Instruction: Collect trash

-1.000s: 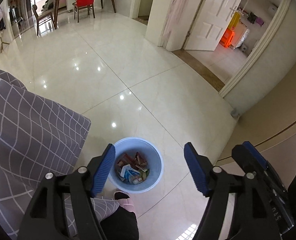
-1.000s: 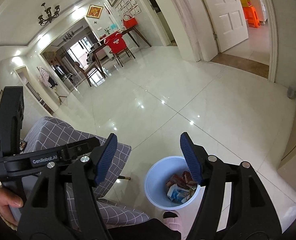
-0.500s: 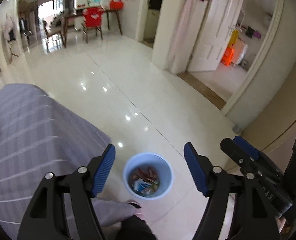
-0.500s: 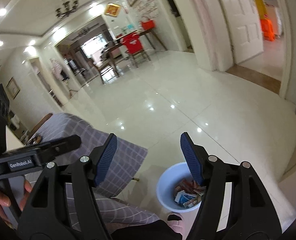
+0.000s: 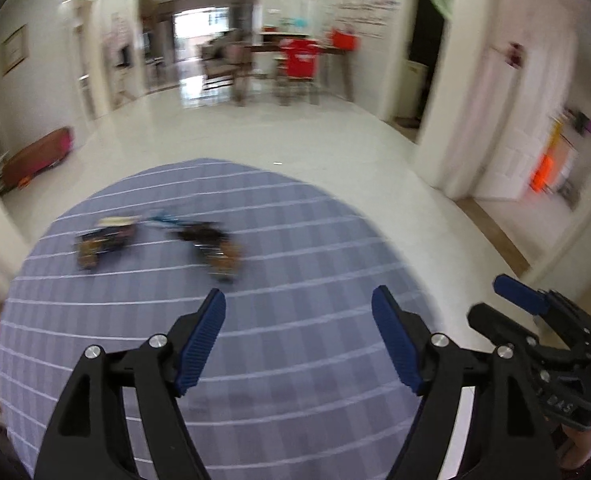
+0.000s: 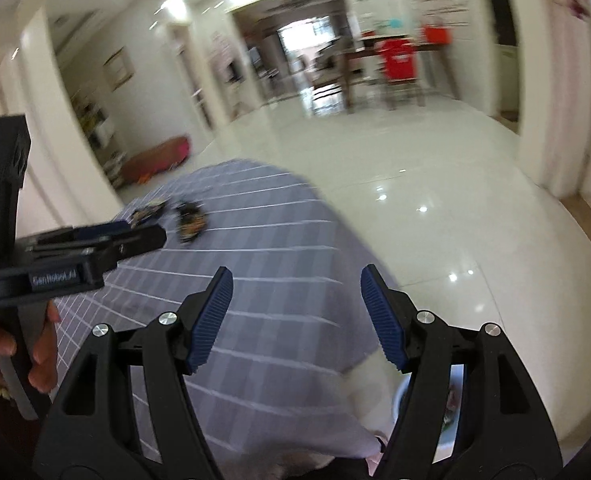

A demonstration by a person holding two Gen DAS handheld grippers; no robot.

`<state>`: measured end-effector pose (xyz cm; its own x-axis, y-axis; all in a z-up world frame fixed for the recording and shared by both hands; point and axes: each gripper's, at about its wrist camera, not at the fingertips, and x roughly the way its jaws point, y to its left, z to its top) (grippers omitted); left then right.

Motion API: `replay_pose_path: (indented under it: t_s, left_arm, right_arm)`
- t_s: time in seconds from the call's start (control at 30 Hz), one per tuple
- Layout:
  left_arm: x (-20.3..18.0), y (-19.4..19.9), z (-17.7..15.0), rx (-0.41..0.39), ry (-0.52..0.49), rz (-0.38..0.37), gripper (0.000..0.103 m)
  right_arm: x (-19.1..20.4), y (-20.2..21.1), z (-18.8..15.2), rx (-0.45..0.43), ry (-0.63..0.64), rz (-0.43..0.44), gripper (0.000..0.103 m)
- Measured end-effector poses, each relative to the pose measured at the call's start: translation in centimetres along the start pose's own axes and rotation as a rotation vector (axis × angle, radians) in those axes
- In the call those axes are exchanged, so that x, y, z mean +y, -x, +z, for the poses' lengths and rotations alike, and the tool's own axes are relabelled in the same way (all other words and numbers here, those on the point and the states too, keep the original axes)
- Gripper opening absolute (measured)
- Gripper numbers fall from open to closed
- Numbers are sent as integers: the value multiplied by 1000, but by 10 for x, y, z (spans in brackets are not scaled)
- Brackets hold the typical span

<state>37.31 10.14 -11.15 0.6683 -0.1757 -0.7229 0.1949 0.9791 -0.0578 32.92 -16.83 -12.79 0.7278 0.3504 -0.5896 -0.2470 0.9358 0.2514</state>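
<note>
Our left gripper (image 5: 298, 312) gapes with nothing in it above the checked cloth (image 5: 295, 380); the trash wrappers (image 5: 215, 250) lie ahead on it, well apart from us. The blurred view suggests fast motion: we could overshoot or snag the cloth. Our right gripper (image 6: 296, 294) also gapes, idle. The bin (image 6: 401, 398) peeks behind its finger, low beside the cloth.

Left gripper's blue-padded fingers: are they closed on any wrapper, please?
No, the left gripper is open and empty above the grey checked tablecloth.
</note>
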Motion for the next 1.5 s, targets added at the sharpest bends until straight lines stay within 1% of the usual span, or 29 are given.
replay_pose_path:
  t_s: [0.07, 0.1, 0.2, 0.27, 0.37, 0.43, 0.53, 0.63, 0.7, 0.73, 0.77, 0.87, 1.03, 1.17, 1.27, 1.37, 1.47, 1.5]
  left_arm:
    - [41, -3, 4, 7, 52, 33, 76]
    - [50, -4, 6, 12, 68, 38, 77]
    - [98, -16, 11, 50, 144, 54, 78]
    - [119, -23, 11, 66, 191, 53, 78]
    - [140, -31, 14, 78, 264, 48, 78]
    - [157, -38, 17, 82, 315, 29, 78]
    - [168, -45, 23, 79, 340, 35, 78]
    - [172, -58, 30, 88, 352, 17, 78]
    - [176, -65, 35, 93, 361, 16, 78]
    - [179, -68, 39, 88, 370, 29, 78]
    - [182, -69, 40, 84, 378, 38, 78]
    - [194, -80, 49, 84, 417, 48, 78]
    - [203, -103, 59, 96, 432, 62, 78]
    - [208, -126, 65, 117, 447, 68, 78]
    - [207, -137, 70, 123, 442, 68, 78]
    - [203, -148, 78, 132, 413, 71, 78]
    - [197, -155, 82, 146, 376, 88, 73]
    - [194, -158, 83, 153, 352, 97, 70]
  right_arm:
    - [23, -25, 14, 42, 43, 19, 66]
    - [34, -40, 21, 67, 64, 36, 66]
    - [64, -81, 37, 137, 111, 59, 66]
    - [80, -103, 43, 170, 140, 60, 66]
    - [98, -141, 51, 221, 170, 52, 66]
    - [102, -158, 56, 240, 171, 62, 66]
    - [110, -180, 59, 274, 191, 70, 66]
    - [111, -199, 61, 306, 205, 61, 65]
    - [111, -207, 58, 327, 217, 66, 45]
    - [109, -209, 58, 330, 216, 72, 37]
    - [109, -211, 60, 329, 217, 74, 31]
    - [105, -207, 64, 295, 218, 84, 25]
    - [93, -194, 79, 204, 175, 79, 24]
    - [86, -197, 87, 185, 141, 70, 24]
    - [82, -208, 92, 181, 114, 57, 24]
    - [79, -216, 93, 182, 95, 60, 24]
    - [78, -221, 92, 181, 80, 63, 24]
    - [77, -222, 92, 183, 77, 66, 24]
